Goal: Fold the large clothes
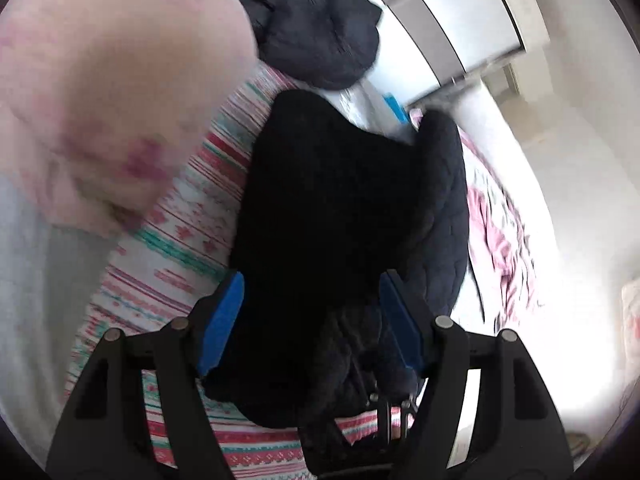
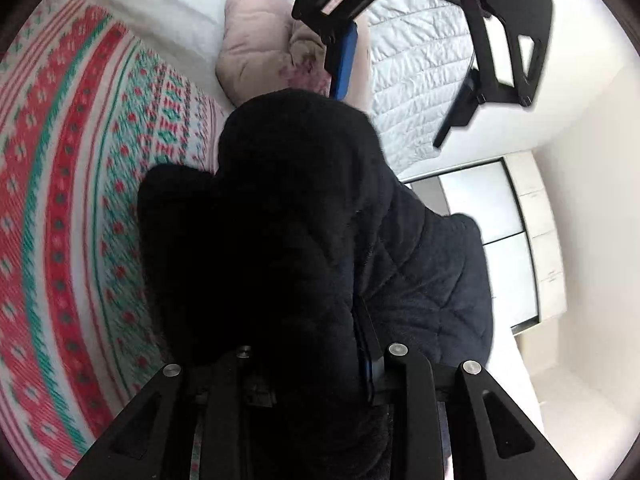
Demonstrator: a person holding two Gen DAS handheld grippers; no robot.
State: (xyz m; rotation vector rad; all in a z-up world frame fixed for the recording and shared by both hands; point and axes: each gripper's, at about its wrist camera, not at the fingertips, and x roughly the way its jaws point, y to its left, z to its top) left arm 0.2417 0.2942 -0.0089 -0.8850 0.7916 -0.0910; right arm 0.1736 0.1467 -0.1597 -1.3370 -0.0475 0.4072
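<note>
A large black jacket, fleecy inside and quilted dark navy outside, lies on a patterned bedspread. My left gripper hovers over it with its blue pads wide apart and pressing on nothing. In the right wrist view the left gripper hangs at the top, a hand above it, with white quilt showing between its fingers. My right gripper is shut on a bunched fold of the jacket. The fleece drapes over its left finger and hides it; only the edge of the right blue pad shows.
A pink cushion or bundle lies beside the jacket and looms blurred at upper left. A second dark padded garment rests further back. A white quilt covers the bed's far part. A wardrobe and white wall stand beyond.
</note>
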